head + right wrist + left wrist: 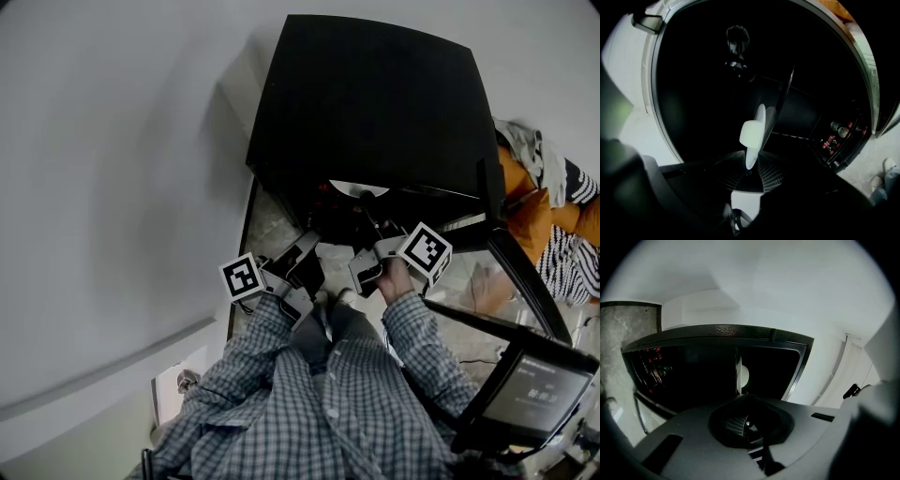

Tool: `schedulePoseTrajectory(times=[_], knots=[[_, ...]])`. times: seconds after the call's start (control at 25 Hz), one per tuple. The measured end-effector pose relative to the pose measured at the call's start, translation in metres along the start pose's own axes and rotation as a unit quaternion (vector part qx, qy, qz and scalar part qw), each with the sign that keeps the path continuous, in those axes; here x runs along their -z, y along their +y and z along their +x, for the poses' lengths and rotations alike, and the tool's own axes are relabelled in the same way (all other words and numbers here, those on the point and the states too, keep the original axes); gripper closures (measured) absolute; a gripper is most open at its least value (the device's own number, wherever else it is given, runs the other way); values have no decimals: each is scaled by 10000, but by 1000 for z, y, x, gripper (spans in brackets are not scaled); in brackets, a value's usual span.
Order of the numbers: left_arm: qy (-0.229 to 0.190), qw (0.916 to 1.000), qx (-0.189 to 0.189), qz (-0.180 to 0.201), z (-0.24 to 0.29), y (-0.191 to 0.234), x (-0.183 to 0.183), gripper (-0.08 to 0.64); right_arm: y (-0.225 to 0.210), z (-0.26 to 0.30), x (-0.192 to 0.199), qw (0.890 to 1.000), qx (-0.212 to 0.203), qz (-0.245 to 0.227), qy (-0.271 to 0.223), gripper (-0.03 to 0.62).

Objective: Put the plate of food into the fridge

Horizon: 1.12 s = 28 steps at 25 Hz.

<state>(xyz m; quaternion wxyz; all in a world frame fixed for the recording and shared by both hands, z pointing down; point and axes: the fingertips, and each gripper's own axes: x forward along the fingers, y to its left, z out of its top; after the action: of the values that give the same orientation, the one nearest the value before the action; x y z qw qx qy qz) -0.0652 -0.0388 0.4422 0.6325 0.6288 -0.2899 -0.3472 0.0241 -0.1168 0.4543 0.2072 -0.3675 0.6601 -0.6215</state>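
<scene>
1. fridge [375,94]: we look down on a low black cabinet, with its door [544,394] swung open at its right.
2. plate [359,187]: white, and lying just inside the fridge's opening under the front edge of the fridge's top. a pale lump of food [752,133] sits on it.
3. right gripper [367,220]: it reaches into the fridge's opening. in the right gripper view we find its ribbed pads [769,173] released. they stand apart on either side of the plate's near rim and do not press on it.
4. left gripper [305,248]: it is held just outside the fridge's opening, beside the right gripper. we read its jaws as clenched, with nothing between them.
5. red-marked cans [836,129]: these stand in a dark rack inside the fridge.
6. checked sleeves [422,347]: these are the person's arms, in front of the fridge.
</scene>
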Motion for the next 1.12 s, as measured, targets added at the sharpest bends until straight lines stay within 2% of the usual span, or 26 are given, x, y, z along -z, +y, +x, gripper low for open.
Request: schedulePoseTrajectory(times=[0.2,0.4,0.56,0.84,1.0,1.12], knots=[[-12,10000,5,-20,0,1,-2,554,1,-2,1,9999,-71,-87,85,515],[-37,10000,-20,75,0,3,-4,554,-1,-15,10,9980,-42,-555,300,515],[-77,9999,38,113,4,1,-8,554,-4,-12,11,9968,-58,-703,376,515],[132,9984,-99,533,12,1,-6,554,-7,-23,18,9923,41,-1098,572,515],[253,9975,-128,644,15,5,-4,554,-20,-28,13,9921,236,-1126,508,515],[249,9976,-144,623,13,5,-3,554,-23,-24,10,9941,269,-955,428,515]])
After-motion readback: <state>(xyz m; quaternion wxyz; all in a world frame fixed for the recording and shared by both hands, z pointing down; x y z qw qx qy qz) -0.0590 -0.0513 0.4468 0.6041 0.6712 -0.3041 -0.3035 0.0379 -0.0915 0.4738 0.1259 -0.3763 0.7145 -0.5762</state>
